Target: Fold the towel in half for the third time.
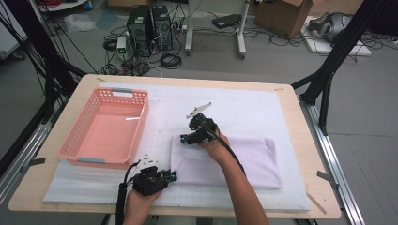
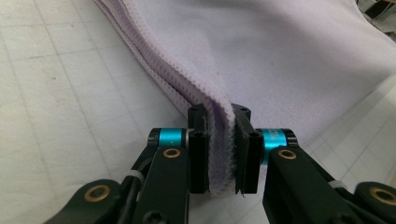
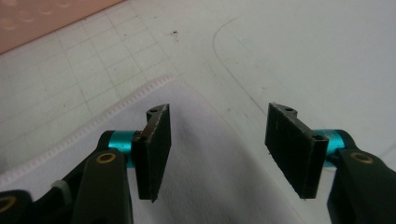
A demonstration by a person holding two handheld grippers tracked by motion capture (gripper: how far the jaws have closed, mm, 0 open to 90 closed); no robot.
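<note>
The jaws of the left gripper (image 2: 219,154) are pressed together on the folded edge of a pale lilac towel (image 2: 280,60). Several layers of the hem are squeezed between the two black pads, and the cloth rises a little where it enters them. Beyond these jaws the towel spreads away flat on the white mat (image 2: 60,93) with grid lines.

The jaws of the right gripper (image 3: 217,149) stand wide apart and hold nothing. A corner of the towel (image 3: 196,186) lies under and between them, and its stitched edge runs off past the left jaw. In front of the jaws there is bare mat (image 3: 289,51).

In the high view the left gripper (image 1: 162,178) is at the near left corner of the towel (image 1: 248,159), the right gripper (image 1: 190,139) at the far left corner. The pink basket (image 1: 70,147) stands beside, apart from both.
</note>
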